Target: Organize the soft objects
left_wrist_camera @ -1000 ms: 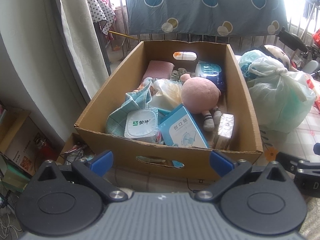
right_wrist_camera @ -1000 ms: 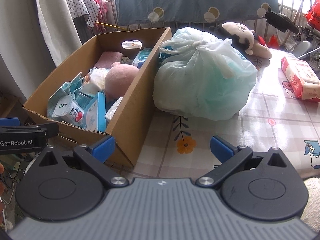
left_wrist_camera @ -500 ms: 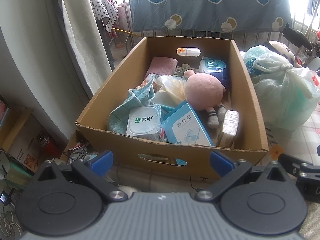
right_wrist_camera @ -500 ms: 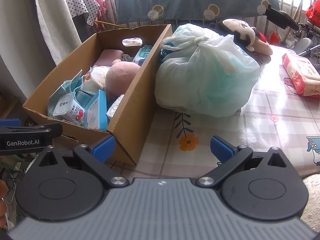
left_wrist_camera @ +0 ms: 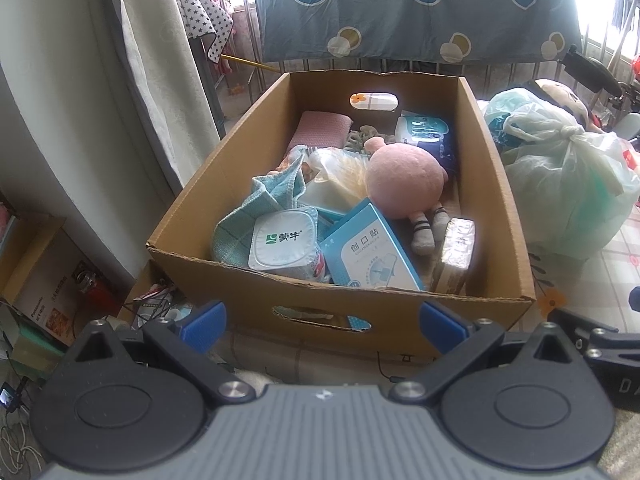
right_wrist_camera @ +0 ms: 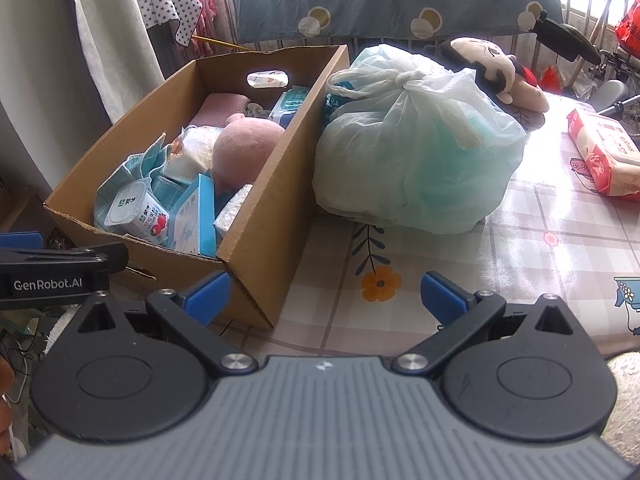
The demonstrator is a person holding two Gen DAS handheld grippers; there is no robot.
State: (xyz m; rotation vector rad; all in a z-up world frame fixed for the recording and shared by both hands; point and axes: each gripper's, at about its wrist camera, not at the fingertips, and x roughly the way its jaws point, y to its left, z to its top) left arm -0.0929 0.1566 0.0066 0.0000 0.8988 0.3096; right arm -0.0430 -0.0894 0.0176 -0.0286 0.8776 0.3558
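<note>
Cardboard box holds the pink plush at its middle; left gripper and right gripper hover spread wide, empty, before its near wall; best descend squarely over the plush, avoiding cartons.

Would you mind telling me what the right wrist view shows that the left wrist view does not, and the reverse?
Only the right wrist view shows the red tissue pack on the table and the right gripper, open. Only the left wrist view shows the clutter on the floor left of the box and the left gripper, open. Both show the cardboard box, its pink plush, yogurt cup and the tied plastic bag.
</note>
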